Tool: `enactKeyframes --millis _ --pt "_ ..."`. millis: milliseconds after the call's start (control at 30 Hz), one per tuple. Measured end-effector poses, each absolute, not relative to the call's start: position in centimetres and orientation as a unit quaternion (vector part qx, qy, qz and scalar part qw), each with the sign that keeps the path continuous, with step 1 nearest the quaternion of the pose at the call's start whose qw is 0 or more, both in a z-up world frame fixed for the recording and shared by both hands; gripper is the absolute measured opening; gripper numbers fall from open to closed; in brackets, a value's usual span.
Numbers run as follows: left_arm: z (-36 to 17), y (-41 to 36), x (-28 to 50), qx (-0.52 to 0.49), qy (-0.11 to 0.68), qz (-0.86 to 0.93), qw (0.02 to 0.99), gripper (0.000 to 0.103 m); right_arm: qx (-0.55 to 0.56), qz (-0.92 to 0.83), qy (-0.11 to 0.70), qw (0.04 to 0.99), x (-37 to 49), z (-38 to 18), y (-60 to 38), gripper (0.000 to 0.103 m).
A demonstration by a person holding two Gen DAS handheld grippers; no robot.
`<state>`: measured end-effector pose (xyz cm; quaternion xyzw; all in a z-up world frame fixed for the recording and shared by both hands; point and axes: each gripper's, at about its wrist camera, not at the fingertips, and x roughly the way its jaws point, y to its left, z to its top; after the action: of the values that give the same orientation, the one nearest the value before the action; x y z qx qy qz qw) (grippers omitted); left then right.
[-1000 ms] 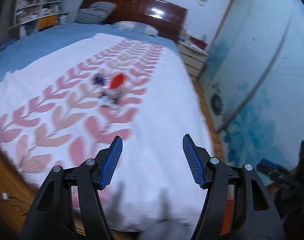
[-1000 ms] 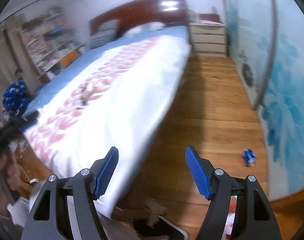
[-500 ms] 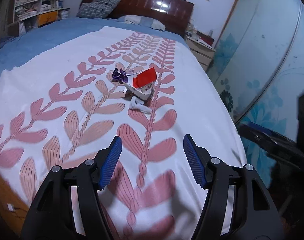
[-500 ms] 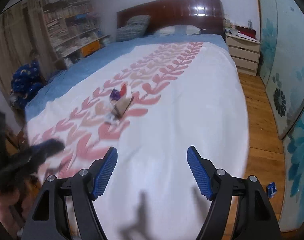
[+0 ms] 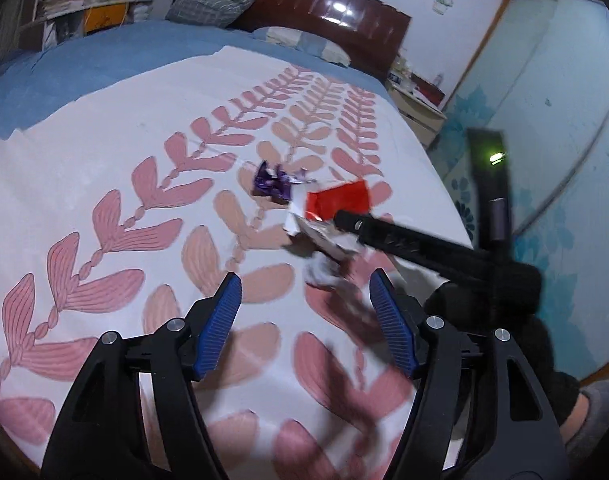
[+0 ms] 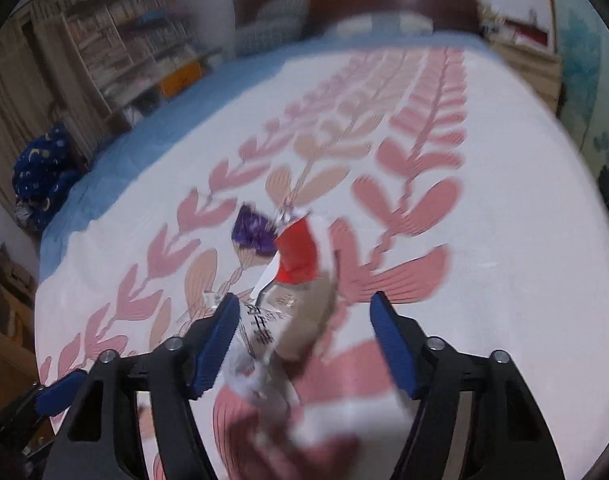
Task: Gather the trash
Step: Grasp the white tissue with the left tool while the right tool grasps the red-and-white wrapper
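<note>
A small heap of trash lies on the bed's white spread: a purple wrapper [image 5: 271, 182], a red and white carton [image 5: 338, 201] and a crumpled white paper [image 5: 321, 273]. My left gripper [image 5: 309, 326] is open, just short of the crumpled paper. The right gripper's black arm reaches in from the right over the carton in the left wrist view [image 5: 404, 241]. In the right wrist view my right gripper [image 6: 304, 330] is open, with the carton [image 6: 298, 255], the purple wrapper [image 6: 251, 229] and a printed white wrapper [image 6: 260, 326] between and just beyond its fingers.
The bed has a white spread with pink leaf print [image 5: 104, 184] over a blue sheet, pillows and a dark headboard [image 5: 304, 4] at the far end. A bookshelf [image 6: 136, 40] stands at the left, a nightstand [image 5: 418, 114] and a blue flowered wardrobe [image 5: 564, 120] at the right.
Both grippers moved from the foot of the bed forward over the spread toward the trash heap. The right gripper now hangs right over the carton. Both stayed open.
</note>
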<state>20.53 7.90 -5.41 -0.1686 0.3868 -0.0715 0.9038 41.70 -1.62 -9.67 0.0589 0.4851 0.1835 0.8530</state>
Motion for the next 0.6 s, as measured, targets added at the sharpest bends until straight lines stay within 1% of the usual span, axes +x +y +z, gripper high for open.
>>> enactKeyframes --millis 33,67,100,167,233,333,433,467,500,533,600 --pt "-5.7 8.3 20.8 -0.174 0.391 -0.069 0.901 0.067 0.059 0.183 0.492 0.849 41.9 -10.2 -1.5 0.035" --pt "-6.0 8.7 21.1 -0.185 0.396 -0.069 0.897 0.067 0.065 0.182 0.495 0.847 42.2 -10.6 -1.4 0.021" --pt "-6.2 8.9 21.3 -0.190 0.398 -0.070 0.895 0.067 0.068 0.184 0.493 0.848 42.0 -10.7 -1.5 0.016" --pt "-6.2 9.0 21.5 -0.200 0.397 -0.074 0.893 0.067 0.079 0.187 0.478 0.854 41.5 -10.2 -2.1 0.015" --pt "-6.4 8.7 21.8 -0.203 0.395 -0.081 0.892 0.070 0.091 0.185 0.463 0.862 40.5 -9.3 -3.3 0.014" --pt "-6.9 7.1 22.7 -0.195 0.401 -0.097 0.890 0.070 0.117 0.176 0.432 0.877 38.0 -7.0 -6.7 0.013" --pt "-7.6 5.3 23.7 -0.185 0.414 -0.108 0.885 0.071 0.142 0.170 0.419 0.881 35.3 -5.3 -10.3 0.013" --pt "-7.8 4.3 24.3 -0.175 0.421 -0.110 0.883 0.073 0.146 0.163 0.417 0.882 34.2 -4.8 -11.6 0.013" --pt "-8.0 3.8 24.7 -0.164 0.426 -0.103 0.884 0.080 0.149 0.159 0.416 0.883 33.0 -4.6 -12.7 0.013" --pt "-8.1 3.3 25.2 -0.152 0.429 -0.093 0.886 0.082 0.152 0.155 0.418 0.882 31.4 -4.5 -14.2 0.013" --pt "-8.7 2.2 26.6 -0.136 0.440 -0.093 0.883 0.082 0.143 0.150 0.424 0.881 29.3 -4.7 -15.7 0.013"
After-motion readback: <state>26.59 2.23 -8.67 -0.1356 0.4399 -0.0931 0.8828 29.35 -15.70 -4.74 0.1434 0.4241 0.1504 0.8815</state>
